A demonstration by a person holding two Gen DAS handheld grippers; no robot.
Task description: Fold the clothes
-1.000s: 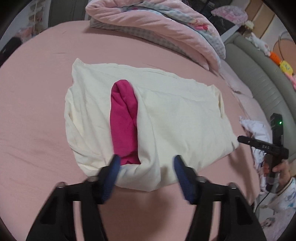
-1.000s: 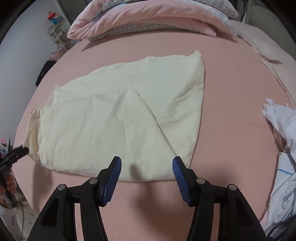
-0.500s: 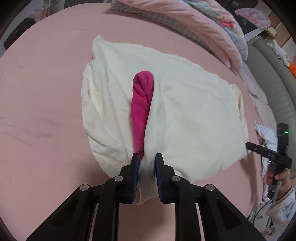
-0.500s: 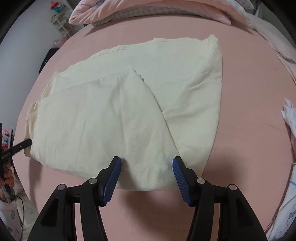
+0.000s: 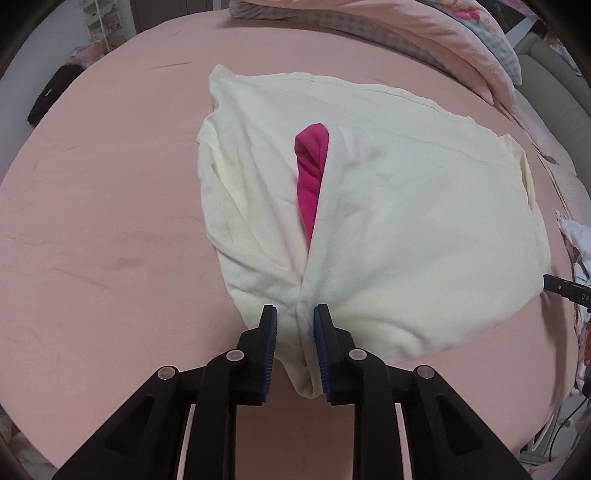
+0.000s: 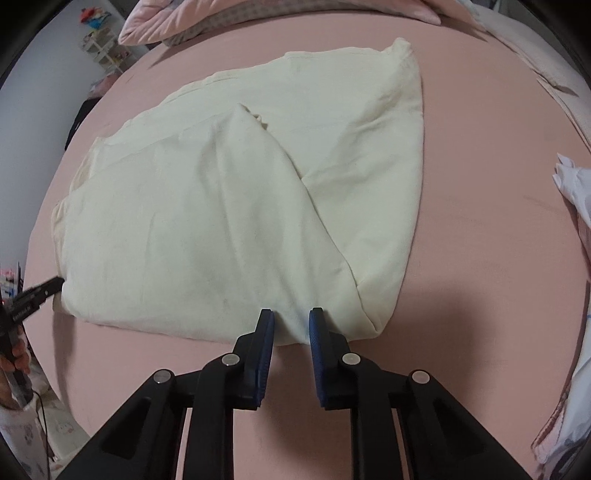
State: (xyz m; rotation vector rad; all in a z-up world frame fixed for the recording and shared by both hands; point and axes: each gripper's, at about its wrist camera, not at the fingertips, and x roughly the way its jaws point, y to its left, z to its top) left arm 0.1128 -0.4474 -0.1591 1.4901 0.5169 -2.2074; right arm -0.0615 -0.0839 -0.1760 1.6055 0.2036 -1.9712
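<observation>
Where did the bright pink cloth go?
In the left wrist view, the bright pink cloth peeks from a slit in the middle of the cream garment on the pink bed.

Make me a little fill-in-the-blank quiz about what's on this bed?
1. The cream garment lies on a ____ bed sheet.
2. The fabric showing through the garment's gap is ____.
3. The left gripper has cream cloth bunched ____ its pads.
4. The quilt lies at the bed's ____ end.

Missing words: pink; magenta; between; far

Soft matt cloth all over

I see a cream garment (image 5: 406,229) of matt knit, a smooth pink sheet (image 5: 110,221), and ribbed blue pads (image 5: 271,347).
</observation>
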